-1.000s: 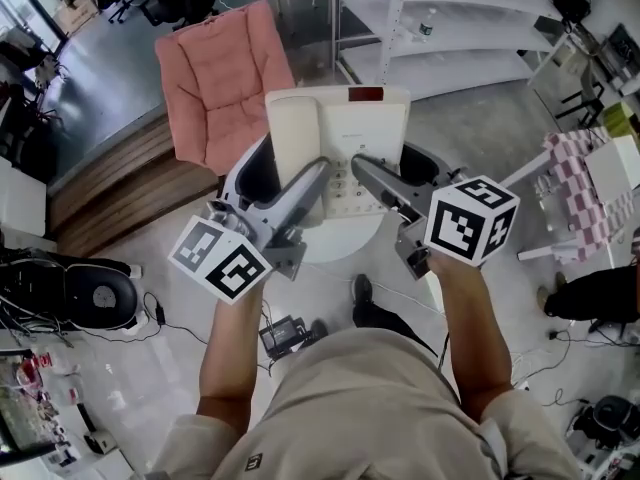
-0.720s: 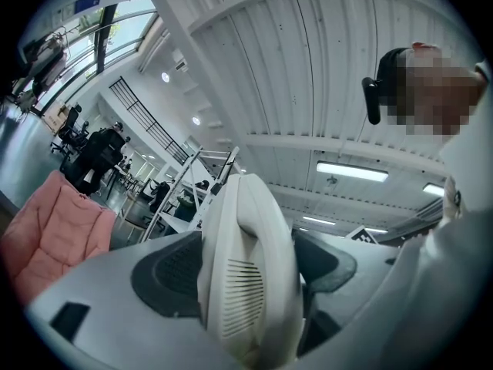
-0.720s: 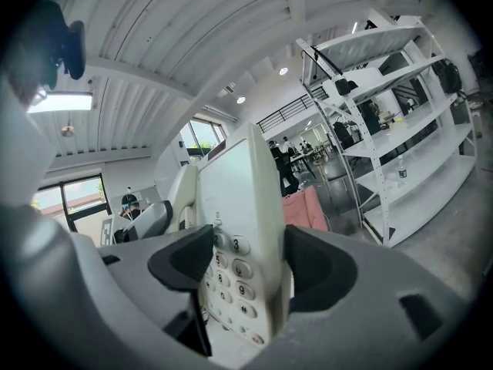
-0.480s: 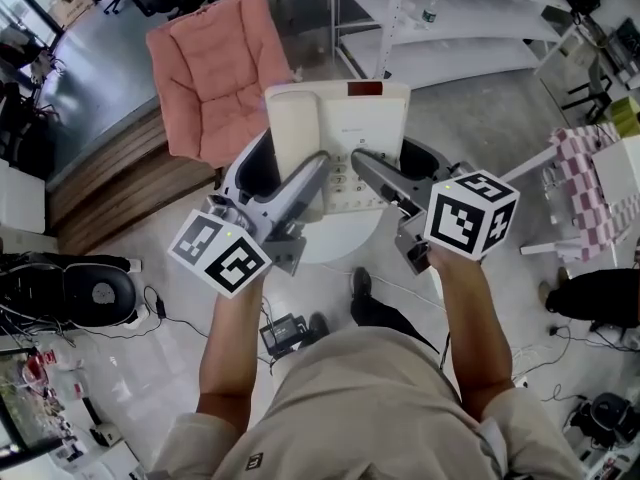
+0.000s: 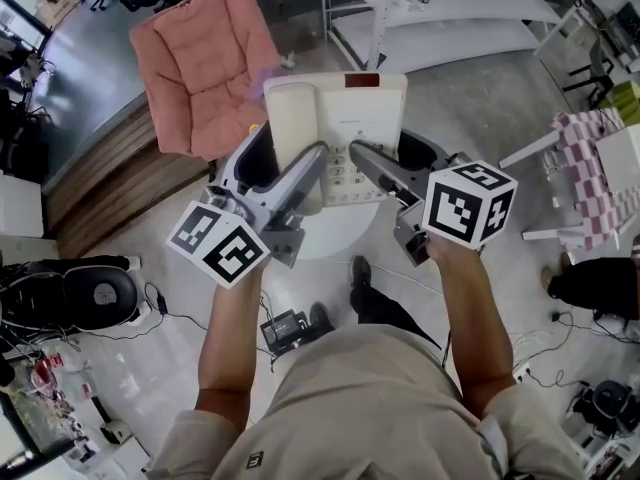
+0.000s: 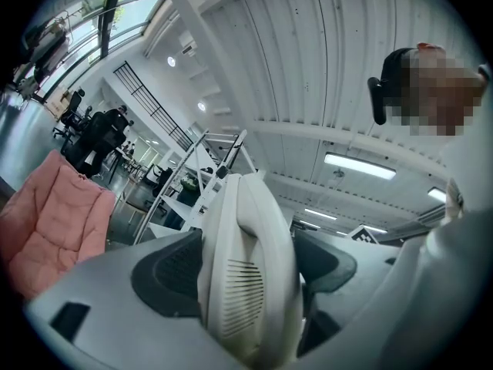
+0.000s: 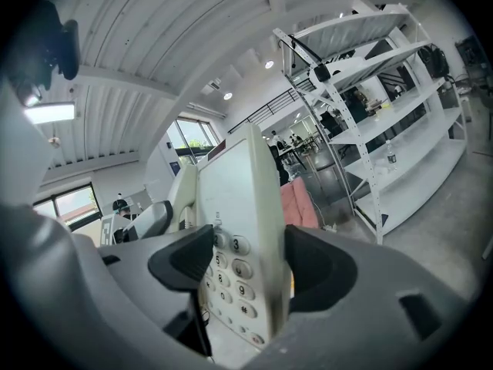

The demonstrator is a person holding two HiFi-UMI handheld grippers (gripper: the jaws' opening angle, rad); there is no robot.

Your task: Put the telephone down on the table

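Note:
A cream desk telephone (image 5: 340,118) with its handset on the left and its keypad on the right is held in the air, over a round white table (image 5: 335,240). My left gripper (image 5: 285,160) is shut on the handset side, and the handset (image 6: 246,276) fills the gap between its dark pads in the left gripper view. My right gripper (image 5: 396,160) is shut on the keypad side. In the right gripper view, the telephone's number keys (image 7: 235,272) show between that gripper's (image 7: 246,264) pads. Whether the telephone touches the table is hidden by the telephone itself.
A pink cushioned chair (image 5: 200,63) stands beyond the table at the left, on a wooden platform (image 5: 120,183). White shelving (image 5: 450,18) is at the back right, and a pink checkered stand (image 5: 590,163) at the right. Cables and a black device (image 5: 285,328) lie on the floor.
Both grippers keep the same hold on the telephone. The whole scene has slid slightly up and left in the head view; nothing was let go.

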